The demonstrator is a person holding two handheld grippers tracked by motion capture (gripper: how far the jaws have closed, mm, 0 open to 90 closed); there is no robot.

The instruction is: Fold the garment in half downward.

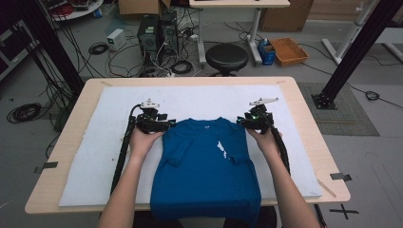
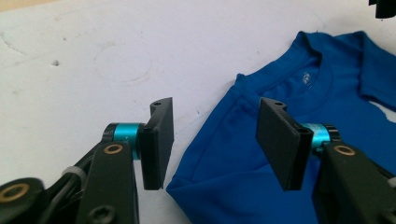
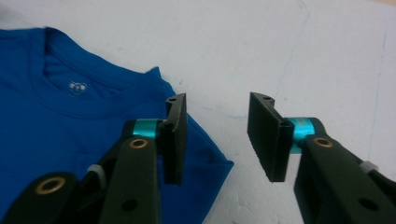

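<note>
The blue t-shirt (image 1: 204, 166) lay flat on the white foam mat (image 1: 95, 156) that covered the tabletop (image 1: 304, 118), collar at the far end and hem hanging off the near edge, so its long axis ran near-to-far, and both sleeves looked folded in over the chest. What mattered for the next grab, I'd say: each shoulder corner sat just inward of its own claw. The left claw (image 2: 215, 140) was at the left shoulder, jaws spread with the folded corner lying in the gap between them, pads not pressing on the cloth as far as I could tell. The right claw (image 3: 217, 137) mirrored that at the right shoulder, jaws apart, one pad over the fabric edge and the other over bare mat. Neither hand was nearer, pretty symmetric. The fabric looked like thin smooth knit with a ribbed collar and a small printed logo inside the neck. The mat was matte, a bit scuffed and dented.
</note>
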